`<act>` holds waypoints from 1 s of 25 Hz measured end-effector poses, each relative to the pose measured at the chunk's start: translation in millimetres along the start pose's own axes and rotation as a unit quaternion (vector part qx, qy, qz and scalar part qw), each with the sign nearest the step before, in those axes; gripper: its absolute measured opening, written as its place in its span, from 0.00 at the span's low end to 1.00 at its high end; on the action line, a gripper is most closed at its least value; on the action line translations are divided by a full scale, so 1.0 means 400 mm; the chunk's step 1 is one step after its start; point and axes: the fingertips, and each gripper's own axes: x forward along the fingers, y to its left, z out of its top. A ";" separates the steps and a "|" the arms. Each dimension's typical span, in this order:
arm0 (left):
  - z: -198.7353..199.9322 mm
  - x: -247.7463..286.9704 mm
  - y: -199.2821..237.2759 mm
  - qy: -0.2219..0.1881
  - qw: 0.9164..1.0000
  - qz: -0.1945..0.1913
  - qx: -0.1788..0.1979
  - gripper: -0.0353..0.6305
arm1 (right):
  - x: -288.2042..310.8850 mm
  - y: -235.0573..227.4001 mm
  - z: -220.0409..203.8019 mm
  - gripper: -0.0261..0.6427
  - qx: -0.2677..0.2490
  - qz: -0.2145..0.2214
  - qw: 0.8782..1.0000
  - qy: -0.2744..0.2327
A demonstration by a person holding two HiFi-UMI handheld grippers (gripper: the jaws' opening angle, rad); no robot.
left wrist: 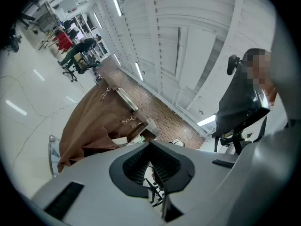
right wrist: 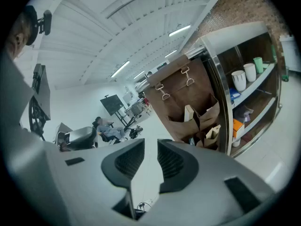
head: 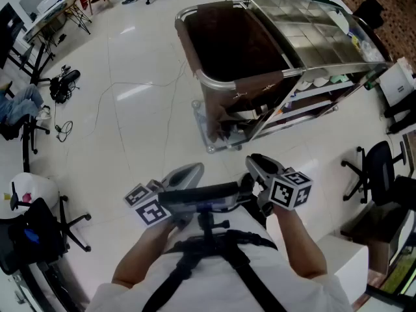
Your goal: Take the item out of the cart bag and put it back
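Note:
The cart's brown fabric bag (head: pixel 234 44) hangs open at the end of a metal-topped cart (head: pixel 305 25), a step ahead of me on the floor. Its inside is dark, and I cannot make out any item in it. Both grippers are held close to my chest, short of the cart. The left gripper (head: pixel 194 170) points level toward the bag (left wrist: pixel 89 121), its jaw tips (left wrist: pixel 151 149) together with nothing between them. My right gripper (head: pixel 255 161) tilts downward with its jaws (right wrist: pixel 150 147) parted and empty. From the bag's side (right wrist: pixel 183 98) hang pockets holding cardboard pieces (right wrist: pixel 190 114).
The cart's shelves hold cups (right wrist: pixel 240 79) and small boxes (right wrist: pixel 236 126). Office chairs stand at the right (head: pixel 374 168) and lower left (head: pixel 39 233). Cables (head: pixel 117 116) trail over the white floor. A white box (head: pixel 351 259) sits by my right side. A person sits far off (right wrist: pixel 106 126).

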 end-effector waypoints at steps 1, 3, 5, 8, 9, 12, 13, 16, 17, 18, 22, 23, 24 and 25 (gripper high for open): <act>0.001 0.001 0.005 -0.001 1.000 -0.003 -0.003 0.05 | 0.005 0.000 0.004 0.17 0.000 0.004 1.000 -0.001; 0.003 0.004 0.013 -0.002 1.000 -0.005 -0.005 0.05 | 0.013 -0.002 0.009 0.15 0.002 0.008 1.000 -0.004; 0.006 0.008 0.018 -0.001 1.000 -0.001 0.001 0.05 | 0.015 -0.005 0.010 0.15 0.007 0.008 1.000 -0.006; -0.001 0.007 0.022 0.004 1.000 0.001 -0.001 0.05 | 0.013 -0.010 0.011 0.15 0.009 0.005 1.000 -0.007; -0.005 0.006 0.024 0.007 1.000 0.001 -0.003 0.05 | 0.012 -0.013 0.013 0.15 0.009 0.003 1.000 -0.008; -0.018 0.012 0.030 0.013 1.000 0.003 -0.008 0.05 | 0.011 -0.027 0.022 0.15 0.010 -0.002 1.000 -0.010; -0.022 0.016 0.032 0.015 1.000 0.005 -0.009 0.05 | 0.010 -0.032 0.025 0.15 0.011 -0.003 1.000 -0.009; -0.029 0.033 0.034 0.015 1.000 0.009 -0.011 0.05 | 0.011 -0.048 0.037 0.15 0.011 -0.001 1.000 -0.005; -0.030 0.042 0.033 0.014 1.000 0.010 -0.011 0.05 | 0.012 -0.054 0.042 0.15 0.010 0.001 1.000 -0.003; -0.030 0.051 0.034 0.012 1.000 0.012 -0.010 0.05 | 0.014 -0.060 0.047 0.15 0.009 0.003 1.000 0.000; -0.027 0.091 0.031 0.006 1.000 0.028 -0.003 0.05 | 0.024 -0.095 0.073 0.15 0.008 0.015 1.000 0.010; -0.028 0.103 0.030 0.007 0.999 0.033 -0.001 0.05 | 0.027 -0.104 0.082 0.15 0.007 0.019 1.000 0.012; -0.029 0.115 0.029 0.007 0.999 0.037 0.001 0.05 | 0.031 -0.112 0.092 0.15 0.006 0.022 1.000 0.014; -0.031 0.127 0.027 0.007 0.999 0.041 0.002 0.05 | 0.033 -0.121 0.101 0.15 0.004 0.026 1.000 0.017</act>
